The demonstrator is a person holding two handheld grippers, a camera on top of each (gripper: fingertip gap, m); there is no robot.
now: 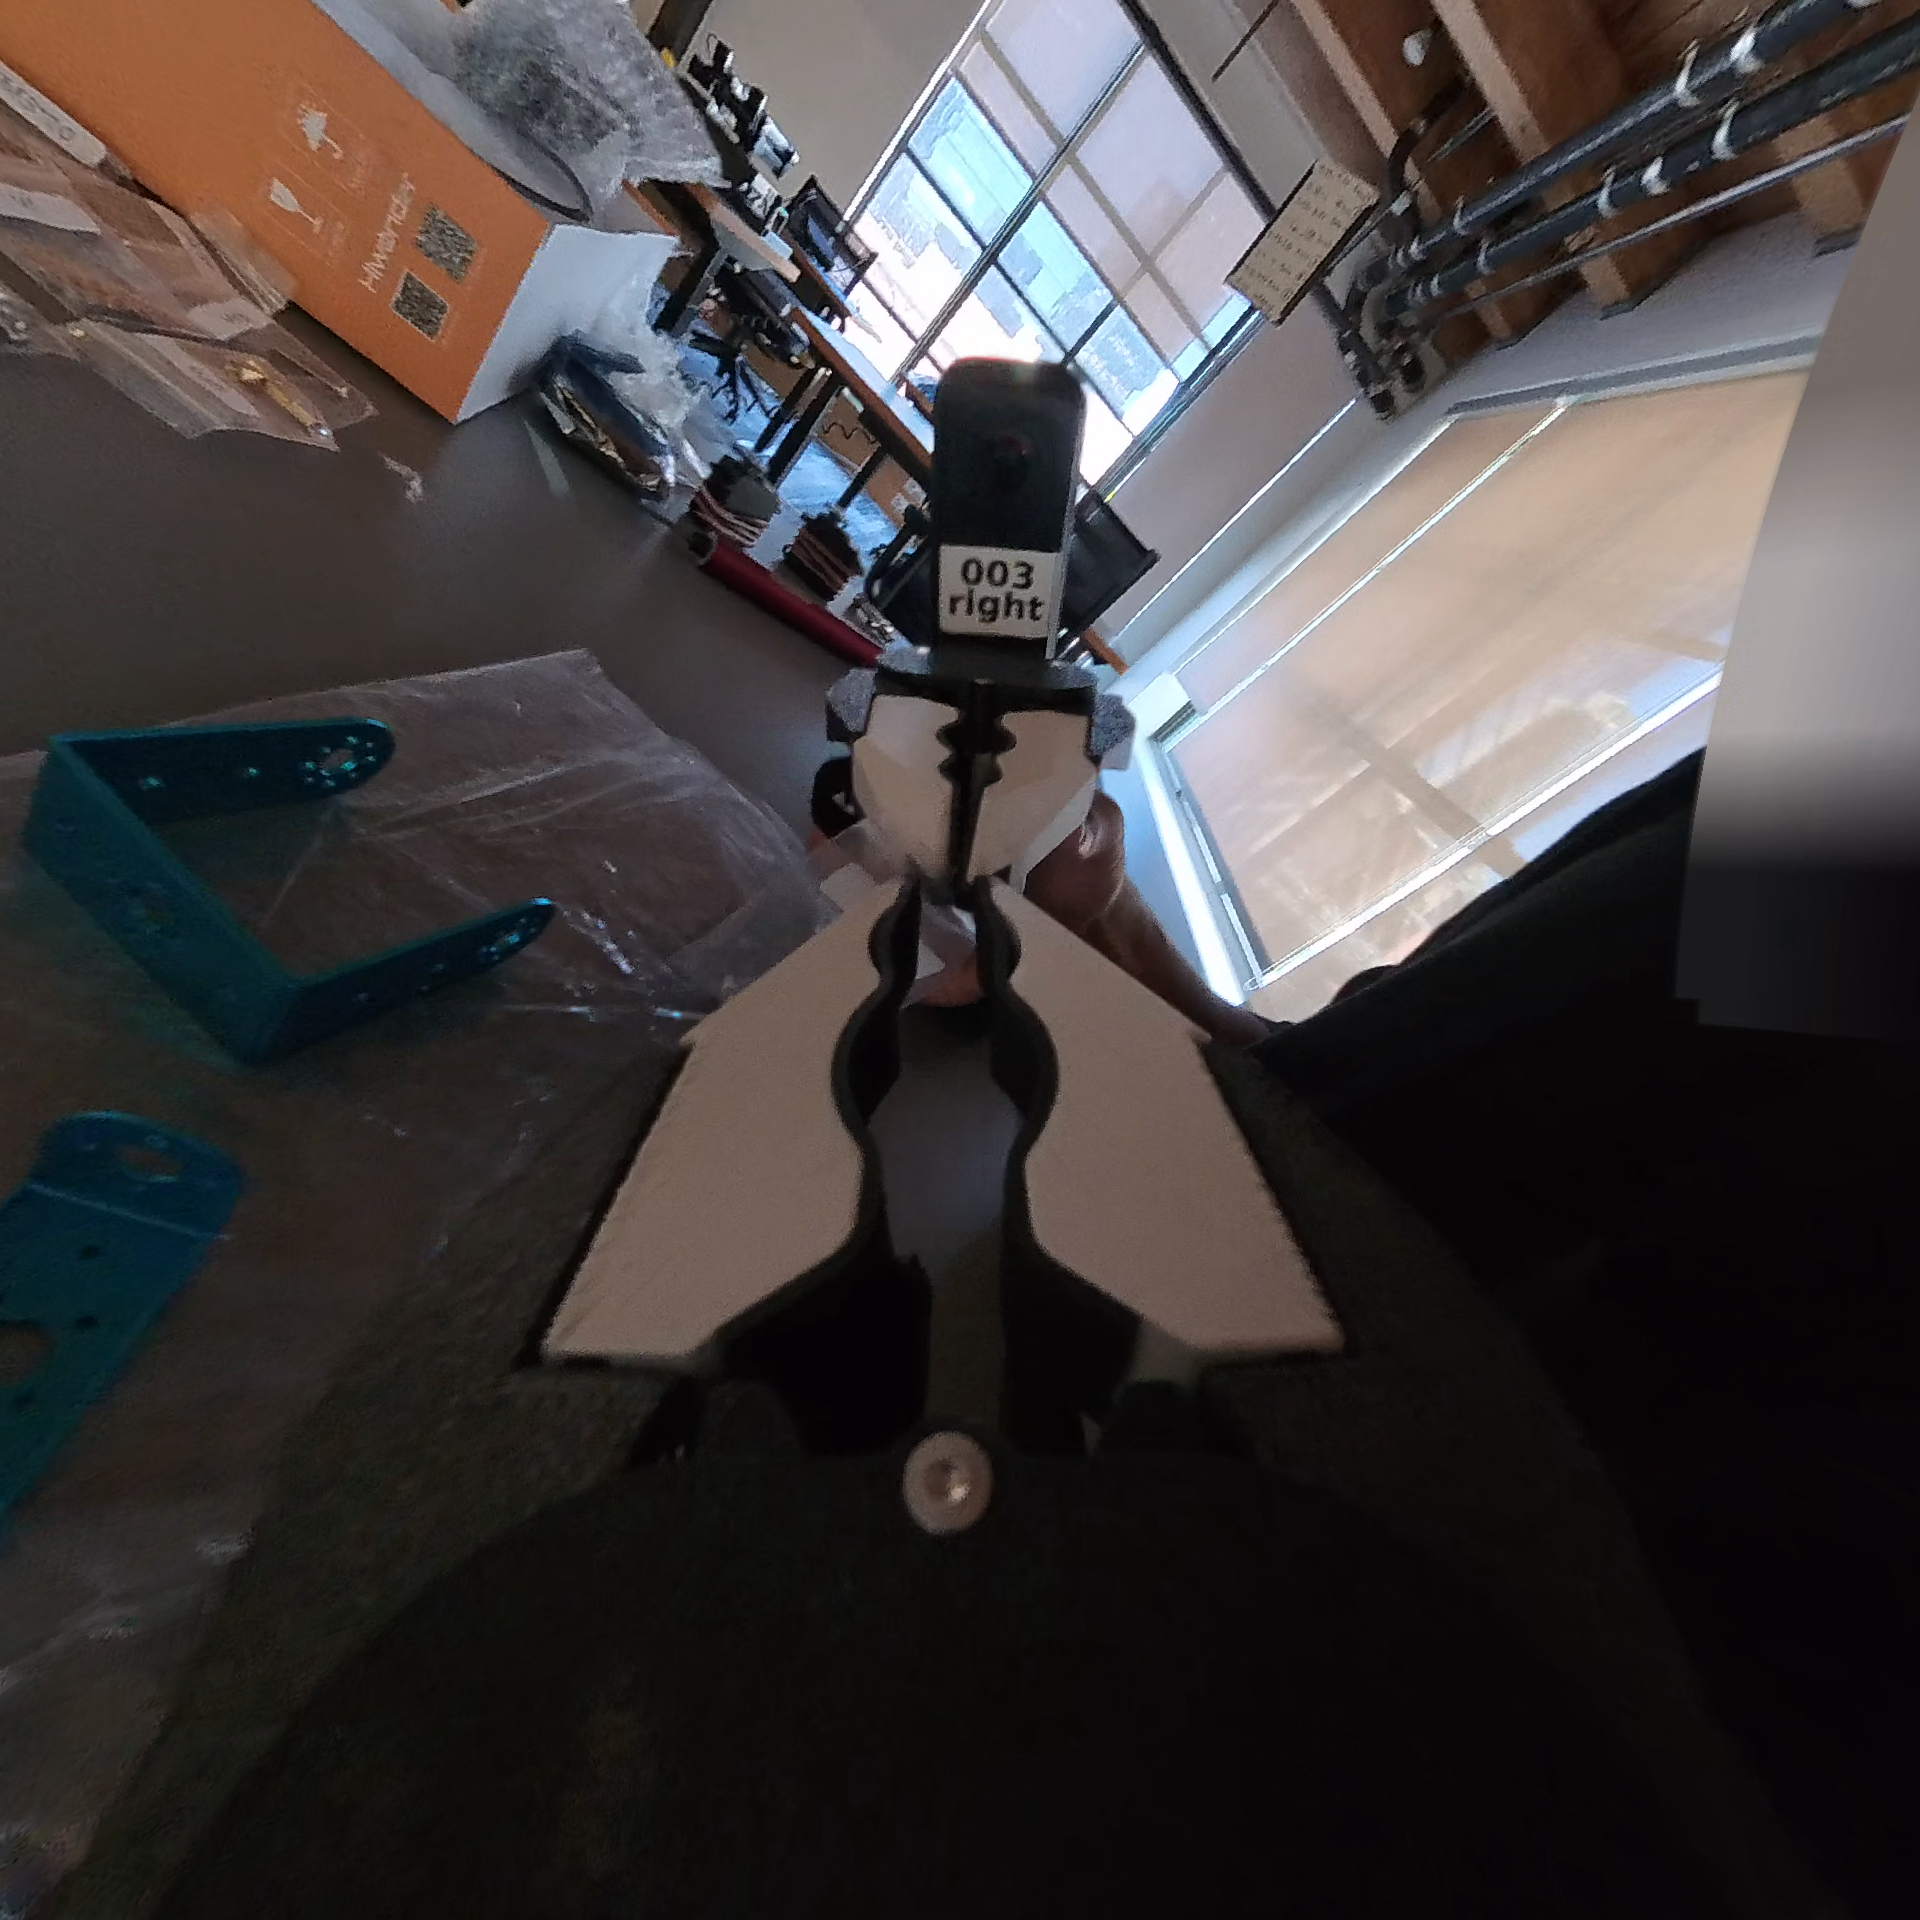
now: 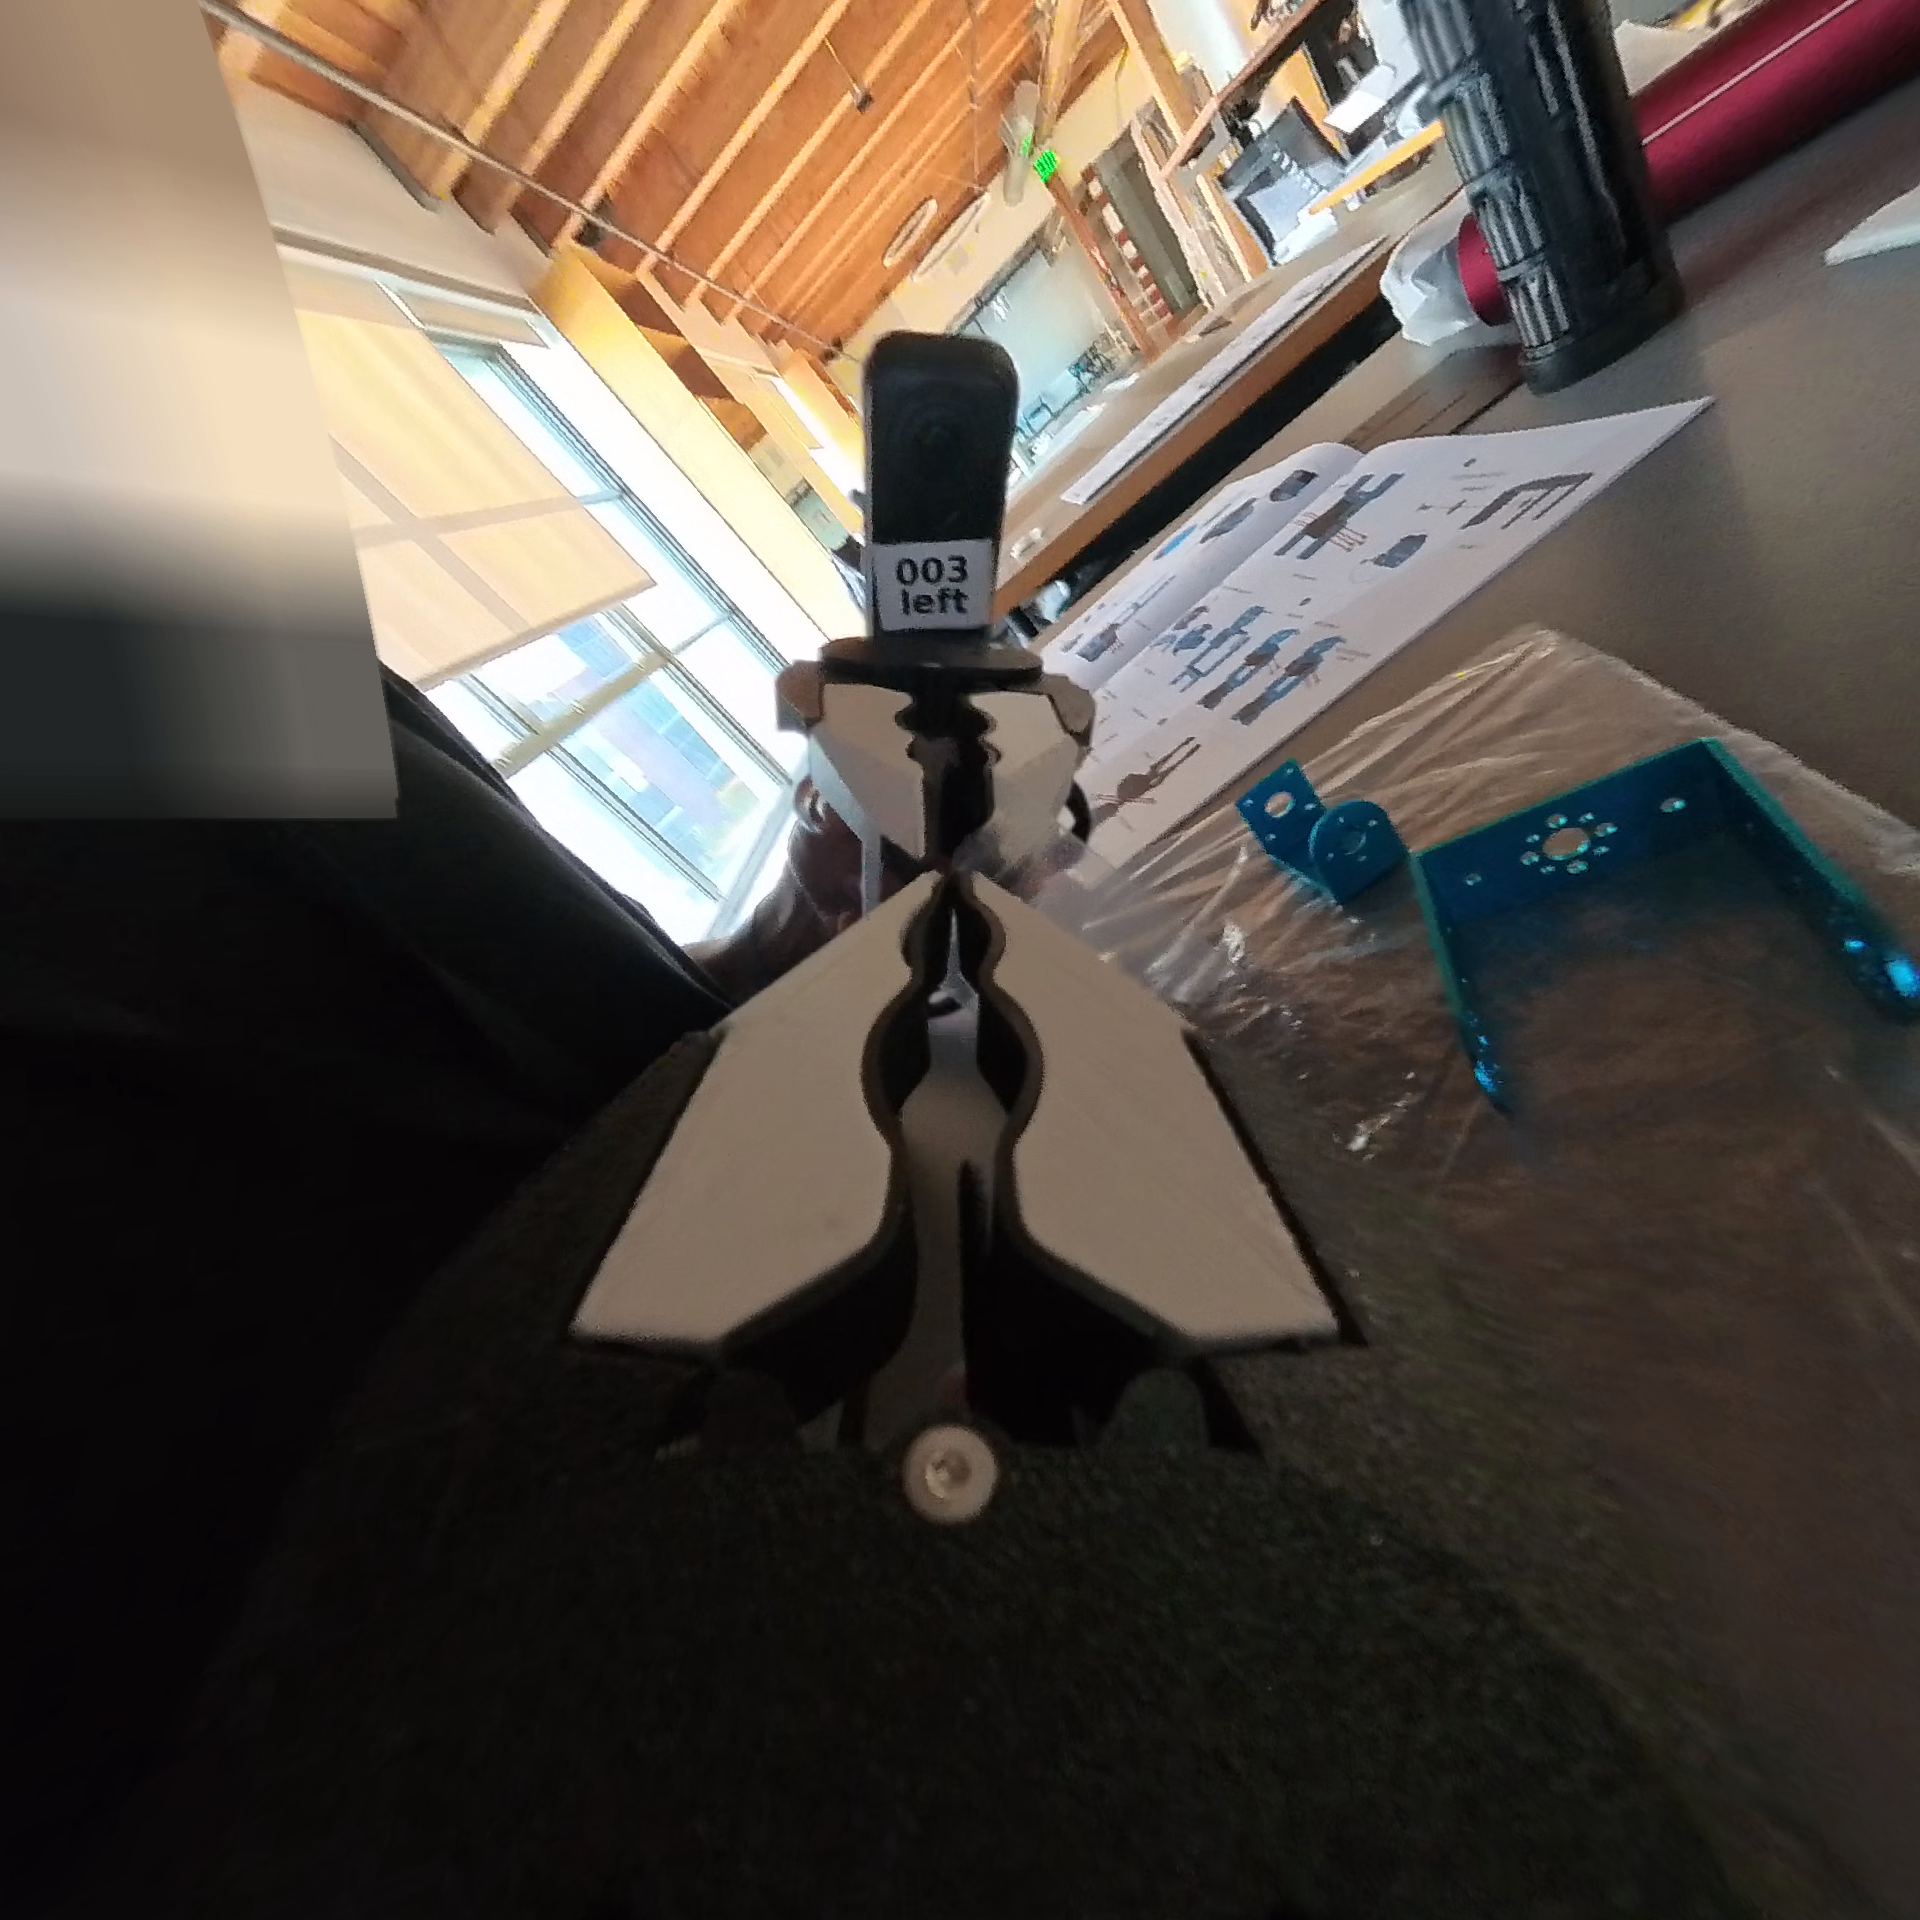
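My left gripper (image 1: 948,902) and my right gripper (image 2: 951,883) point at each other, tip to tip, above the table, both tilted. Both have their jaws together, and I see nothing clearly held between them. The right gripper also shows in the left wrist view (image 1: 964,831), and the left gripper in the right wrist view (image 2: 948,821). A hand (image 1: 1107,894) holds the far gripper. A blue U-shaped metal bracket (image 1: 208,894) (image 2: 1621,914) lies on a clear plastic sheet (image 1: 499,790) beside the grippers. A flat blue bracket (image 1: 94,1278) and a small blue angle bracket (image 2: 1320,831) lie near it.
An orange and white box (image 1: 343,208) and small bags of hardware (image 1: 208,353) lie on the dark table (image 1: 260,540). An open instruction booklet (image 2: 1351,561), a black cylinder (image 2: 1548,187) and a red tube (image 2: 1766,114) lie farther off. Dark clothing (image 1: 1558,1247) fills one side. Both grippers' tips are close together, under 4 cm apart.
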